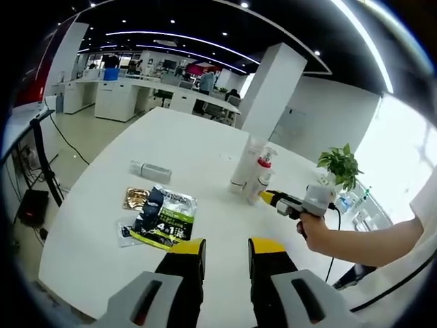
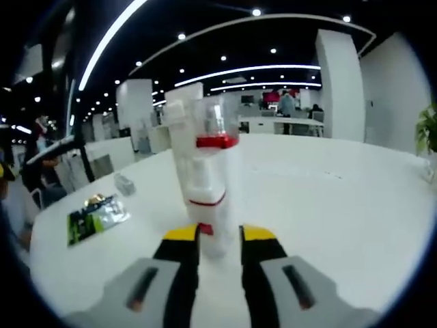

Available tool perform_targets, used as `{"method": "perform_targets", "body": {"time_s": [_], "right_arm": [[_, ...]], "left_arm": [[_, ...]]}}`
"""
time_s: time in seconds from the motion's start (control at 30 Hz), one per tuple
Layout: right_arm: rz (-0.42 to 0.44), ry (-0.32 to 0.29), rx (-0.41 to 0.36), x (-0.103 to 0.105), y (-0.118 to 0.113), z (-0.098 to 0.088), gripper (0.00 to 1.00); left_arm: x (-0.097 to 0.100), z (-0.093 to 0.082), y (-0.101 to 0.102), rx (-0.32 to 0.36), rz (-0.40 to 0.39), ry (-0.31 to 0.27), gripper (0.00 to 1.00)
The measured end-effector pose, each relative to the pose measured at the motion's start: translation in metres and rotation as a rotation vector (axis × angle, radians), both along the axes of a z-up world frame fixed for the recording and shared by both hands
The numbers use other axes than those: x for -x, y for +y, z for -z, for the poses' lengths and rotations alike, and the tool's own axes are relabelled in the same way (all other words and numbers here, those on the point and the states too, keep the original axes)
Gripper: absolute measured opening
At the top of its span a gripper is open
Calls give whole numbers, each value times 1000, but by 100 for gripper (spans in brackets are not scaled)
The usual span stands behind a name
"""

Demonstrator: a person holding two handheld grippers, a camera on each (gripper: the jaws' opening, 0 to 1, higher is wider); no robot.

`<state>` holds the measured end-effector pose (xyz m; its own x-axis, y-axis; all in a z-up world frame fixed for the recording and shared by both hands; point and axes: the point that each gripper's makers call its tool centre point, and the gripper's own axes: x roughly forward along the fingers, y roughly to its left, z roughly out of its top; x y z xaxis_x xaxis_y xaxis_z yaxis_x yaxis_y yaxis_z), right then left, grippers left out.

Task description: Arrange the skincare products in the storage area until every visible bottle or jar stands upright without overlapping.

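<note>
Sachets (image 1: 158, 213) flat on table (image 1: 205, 150) | tube (image 1: 150, 169) lying | bottles (image 1: 254, 171) upright

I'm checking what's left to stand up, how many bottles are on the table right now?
3, possibly more hidden: a tall white bottle and a white red-collared bottle stand clustered at the right gripper; a clear bottle lies flat beyond the sachets.
</note>
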<state>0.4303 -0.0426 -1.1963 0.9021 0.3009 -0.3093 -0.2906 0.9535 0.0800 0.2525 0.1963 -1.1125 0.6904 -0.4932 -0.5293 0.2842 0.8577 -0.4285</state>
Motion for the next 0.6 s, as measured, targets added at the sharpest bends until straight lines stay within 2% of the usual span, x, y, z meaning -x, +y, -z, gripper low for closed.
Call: {"method": "perform_targets", "body": {"time_s": [0.33, 0.6], "right_arm": [[-7, 16, -15, -5, 6, 3, 22], [-24, 25, -6, 5, 3, 2, 23]], "left_arm": [[4, -1, 5, -4, -27, -2, 25], [7, 0, 3, 11, -37, 2, 25]]}}
